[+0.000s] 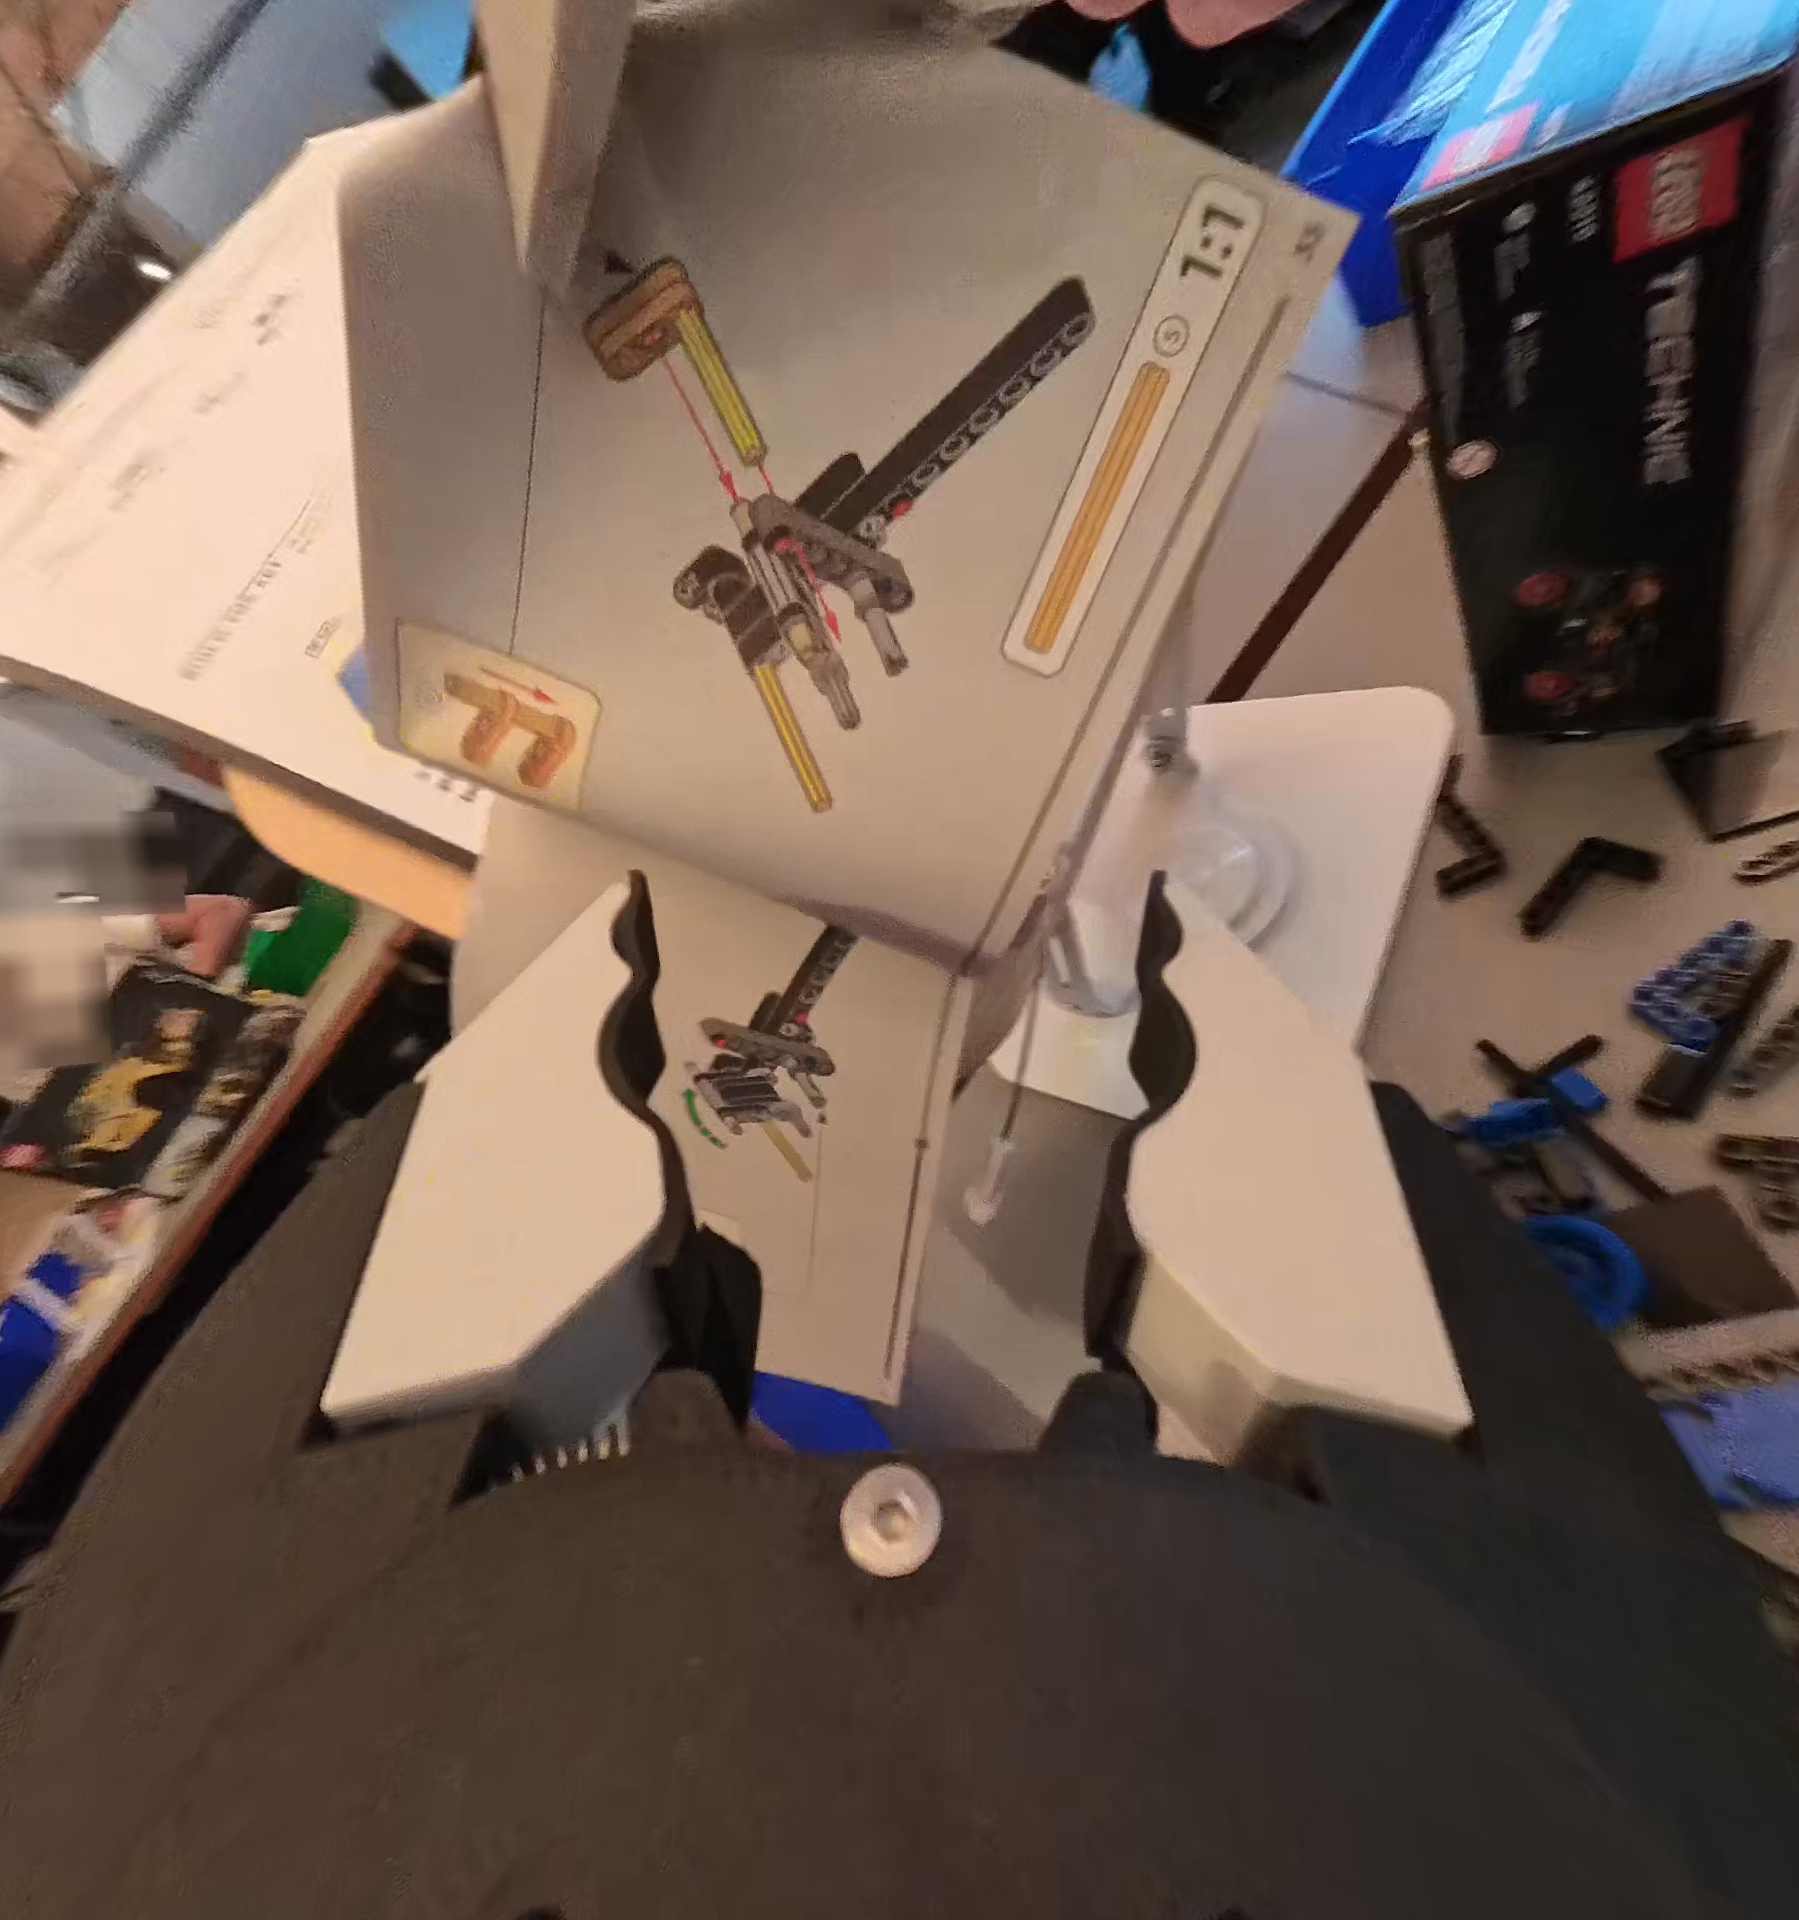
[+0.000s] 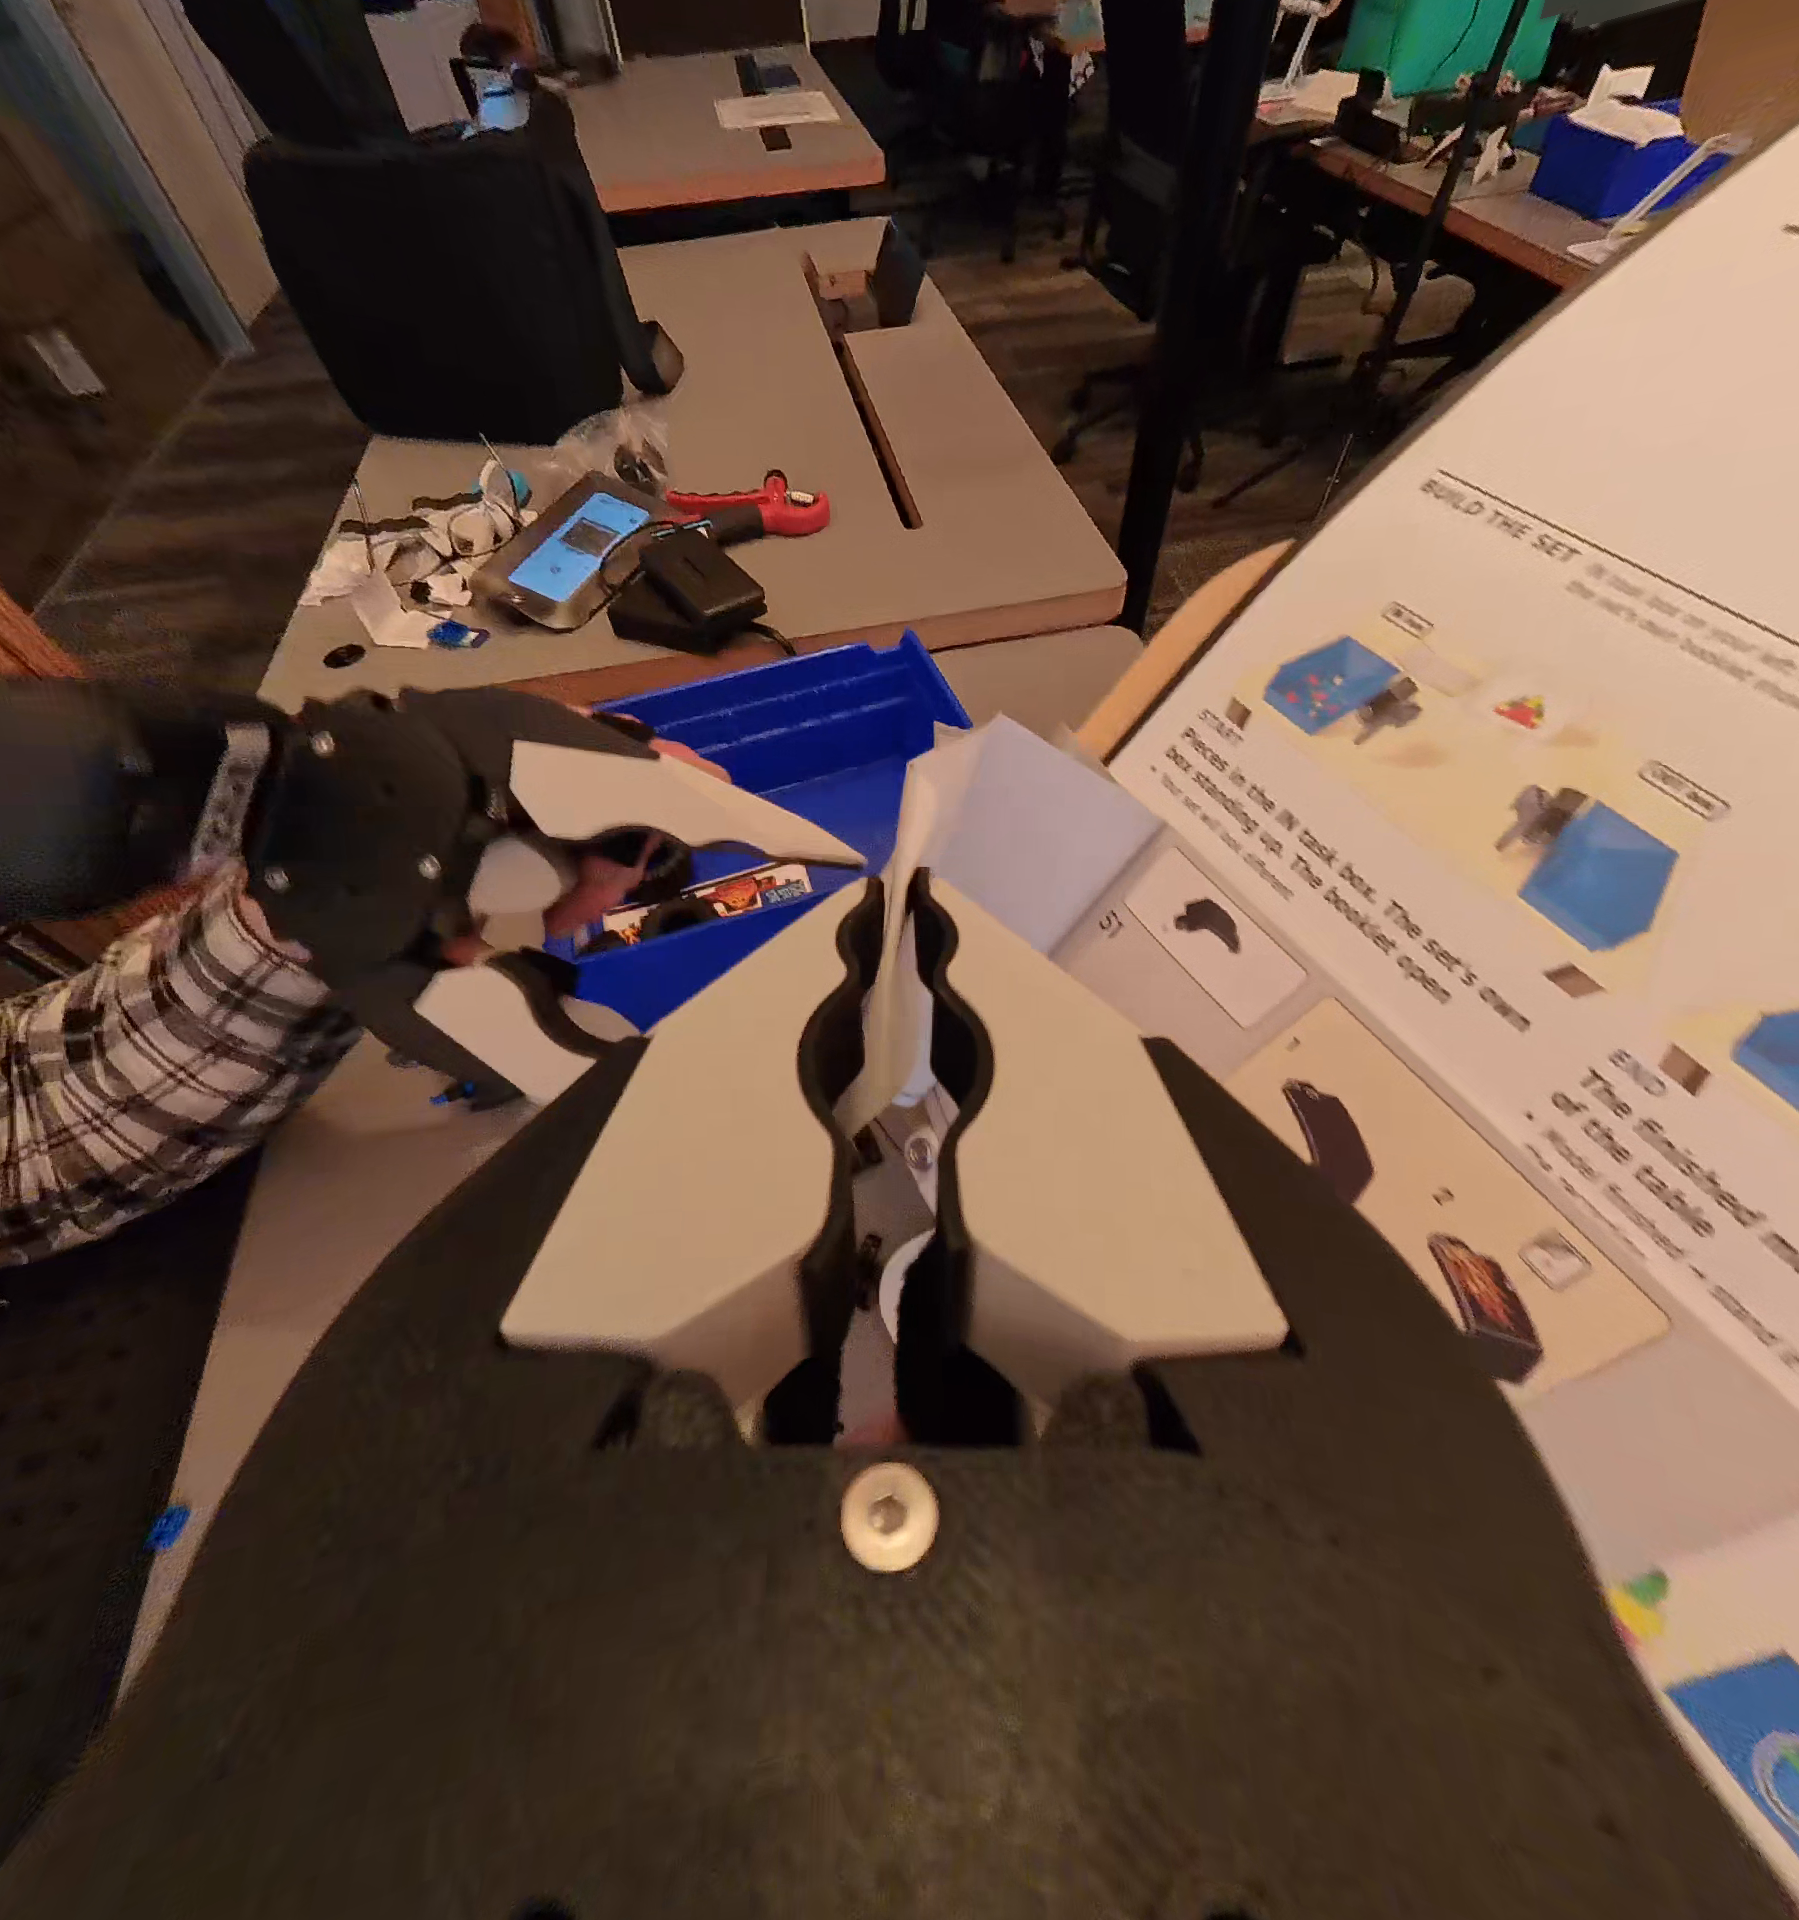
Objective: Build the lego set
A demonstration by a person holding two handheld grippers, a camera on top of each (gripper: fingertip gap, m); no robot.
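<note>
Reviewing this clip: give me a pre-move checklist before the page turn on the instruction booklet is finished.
1. Right hand-held gripper shut on the booklet page: ok.
2. Left hand-held gripper open, holding nothing: ok.
3. Build-step drawing readable in the left wrist view: ok.
4. Loose lego pieces lying beside the booklet, not under it: ok.
5. Single page gripped, not several: cannot tell.

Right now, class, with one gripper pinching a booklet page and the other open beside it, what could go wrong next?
1. The right gripper pinches only a thin page of the instruction booklet; a sharp pull could tear it or let it slip.
2. The open left gripper sits close under the lifted page and could crease it.
3. Loose Lego pieces lie beside the booklet; a swinging page might scatter them.
</note>
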